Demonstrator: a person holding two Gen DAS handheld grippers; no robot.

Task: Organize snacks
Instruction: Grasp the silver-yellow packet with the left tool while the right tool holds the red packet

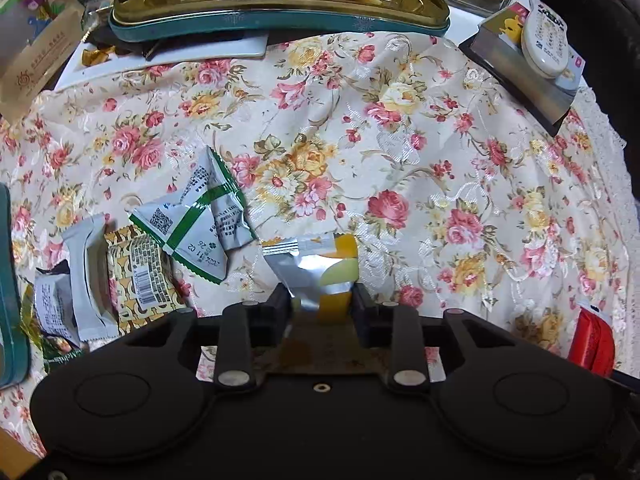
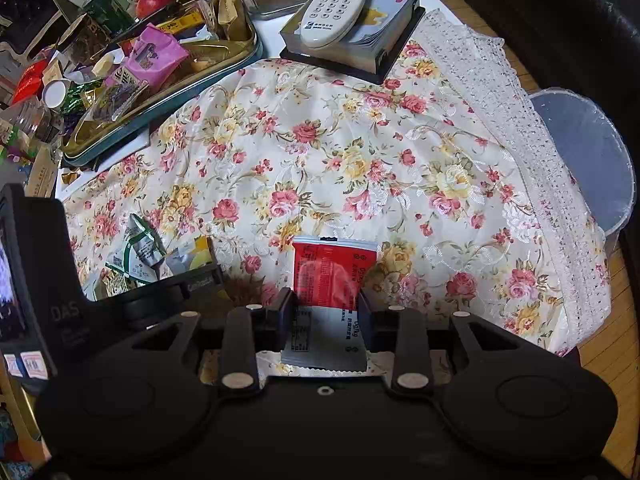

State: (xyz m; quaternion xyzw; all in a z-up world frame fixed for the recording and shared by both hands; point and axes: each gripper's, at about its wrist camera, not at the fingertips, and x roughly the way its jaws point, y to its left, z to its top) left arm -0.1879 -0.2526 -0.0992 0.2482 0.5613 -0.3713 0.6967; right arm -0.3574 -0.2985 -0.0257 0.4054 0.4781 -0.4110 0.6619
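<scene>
My left gripper point(image 1: 322, 300) is shut on a silver and yellow snack packet point(image 1: 320, 264), low over the floral tablecloth point(image 1: 400, 140). My right gripper point(image 2: 327, 312) is shut on a red and silver snack packet point(image 2: 332, 276). Several loose packets lie left of the left gripper: a white and green one point(image 1: 196, 220), a gold patterned one point(image 1: 140, 276) and a white one point(image 1: 90, 276). A gold tray with a teal rim point(image 1: 280, 20) at the back holds more snacks; it also shows in the right wrist view point(image 2: 168, 92).
A white remote control point(image 2: 340, 0) lies on a book point(image 2: 380, 36) at the back right. A clear plastic bin point(image 2: 588, 152) stands past the table's right edge. Fruit, jars and boxes crowd the far left. A teal rim point(image 1: 12, 300) is at the left edge.
</scene>
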